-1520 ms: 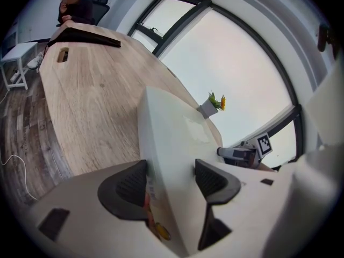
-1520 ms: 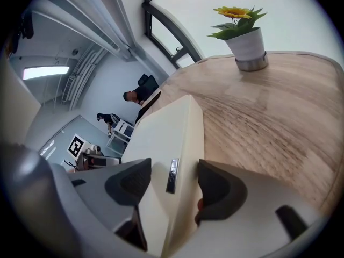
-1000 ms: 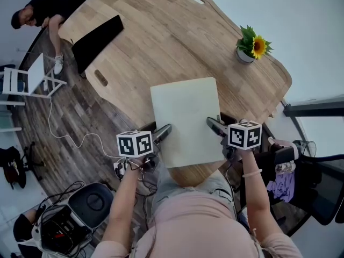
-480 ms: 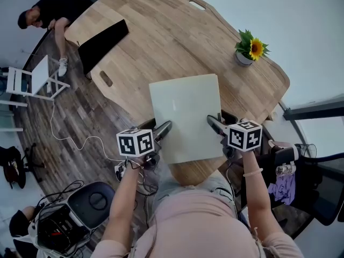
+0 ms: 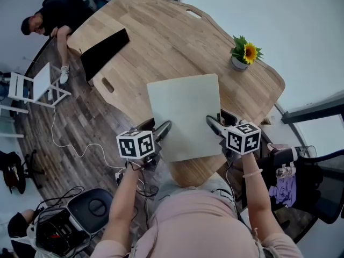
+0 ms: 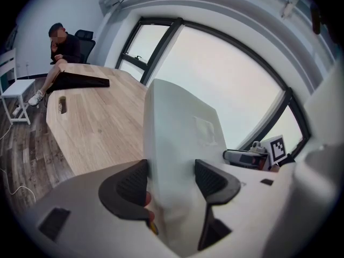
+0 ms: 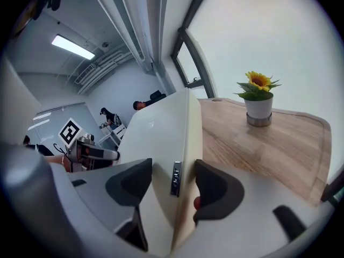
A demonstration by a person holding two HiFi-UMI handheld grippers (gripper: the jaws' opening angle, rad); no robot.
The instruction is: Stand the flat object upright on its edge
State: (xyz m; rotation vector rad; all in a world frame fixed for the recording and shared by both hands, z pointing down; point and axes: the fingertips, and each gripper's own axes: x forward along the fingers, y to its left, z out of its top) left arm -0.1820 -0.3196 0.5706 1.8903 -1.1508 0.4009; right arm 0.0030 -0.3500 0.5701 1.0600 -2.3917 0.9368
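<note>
Two tongs, one board [image 5: 185,114]. We note left tongs [image 5: 163,129] pinching its left edge and right tongs [image 5: 212,123] pinching its right edge, over the near end of the counter [image 5: 161,42].

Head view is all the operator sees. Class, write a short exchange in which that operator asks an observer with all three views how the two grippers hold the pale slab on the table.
Operator: Is the left gripper really gripping the slab?
Observer: Yes. The left gripper view shows its fingers pressed on both faces of the slab.
Operator: And the right gripper?
Observer: The right gripper view shows it shut on the opposite edge, with a small metal port in that edge between its fingers.
</note>
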